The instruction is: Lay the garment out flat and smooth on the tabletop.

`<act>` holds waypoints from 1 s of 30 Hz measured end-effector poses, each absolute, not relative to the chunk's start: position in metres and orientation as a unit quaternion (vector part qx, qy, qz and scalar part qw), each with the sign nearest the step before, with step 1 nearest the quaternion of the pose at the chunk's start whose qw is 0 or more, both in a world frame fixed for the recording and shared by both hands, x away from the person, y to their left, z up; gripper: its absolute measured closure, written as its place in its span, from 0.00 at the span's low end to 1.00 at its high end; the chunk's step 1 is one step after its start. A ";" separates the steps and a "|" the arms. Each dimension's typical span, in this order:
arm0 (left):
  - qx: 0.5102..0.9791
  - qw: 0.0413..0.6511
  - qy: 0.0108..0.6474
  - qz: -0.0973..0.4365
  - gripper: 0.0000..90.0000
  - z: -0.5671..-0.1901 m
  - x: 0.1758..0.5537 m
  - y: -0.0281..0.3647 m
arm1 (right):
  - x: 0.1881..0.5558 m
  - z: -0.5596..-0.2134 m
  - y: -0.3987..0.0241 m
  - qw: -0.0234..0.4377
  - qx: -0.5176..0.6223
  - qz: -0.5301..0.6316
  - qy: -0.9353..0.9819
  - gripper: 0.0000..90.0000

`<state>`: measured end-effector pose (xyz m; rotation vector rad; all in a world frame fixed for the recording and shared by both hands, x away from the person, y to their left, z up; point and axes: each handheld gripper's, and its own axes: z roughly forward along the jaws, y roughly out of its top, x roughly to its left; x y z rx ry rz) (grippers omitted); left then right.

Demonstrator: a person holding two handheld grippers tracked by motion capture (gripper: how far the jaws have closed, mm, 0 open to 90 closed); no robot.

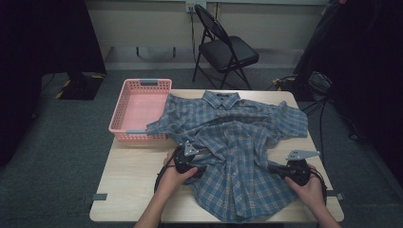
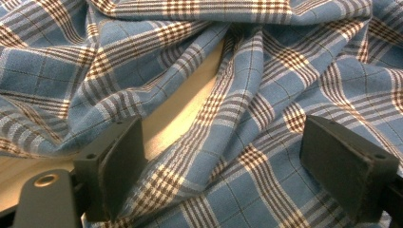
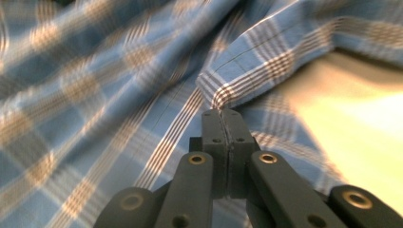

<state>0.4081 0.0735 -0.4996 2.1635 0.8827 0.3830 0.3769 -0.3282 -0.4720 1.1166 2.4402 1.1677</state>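
Shirt lies spread over the right and middle of the surface, collar at 12 o'clock, hem hanging toward you at 6. Its long axis runs 12 to 6, with the left sleeve draped over the rim of the basket at 10 o'clock.

Your right claw is pressed together, pinching a folded edge of the shirt right at its tips. In the high view that claw sits at the shirt's 4 o'clock side and points in toward 9, so the cloth lies straight ahead of it.

Your left claw is spread, jaws wide with loose plaid between them, nothing clamped. In the high view it sits at the shirt's 8 o'clock side, pointing toward 3.

The two claws face each other across the lower body of the shirt, roughly level. My read: the right side is gripped, the left is not, so the coming move turns on the left closing on the fabric directly ahead of it before any lift or fold.
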 end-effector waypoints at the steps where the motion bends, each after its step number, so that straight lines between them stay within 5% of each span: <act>1: 0.846 0.377 0.345 0.150 0.16 -0.500 0.408 0.073 | 0.382 -0.468 -0.330 0.106 0.386 0.409 0.820 1.00; 12: 0.846 0.377 0.345 0.150 0.16 -0.500 0.408 0.074 | 0.444 -0.468 -0.354 0.150 0.474 0.403 0.768 0.99; 25: 0.846 0.377 0.346 0.151 0.16 -0.500 0.408 0.074 | 0.403 -0.483 -0.362 0.174 0.438 0.331 0.817 0.96; 30: 0.846 0.377 0.346 0.151 0.16 -0.500 0.408 0.074 | 0.397 -0.474 -0.354 0.205 0.430 0.379 0.793 0.66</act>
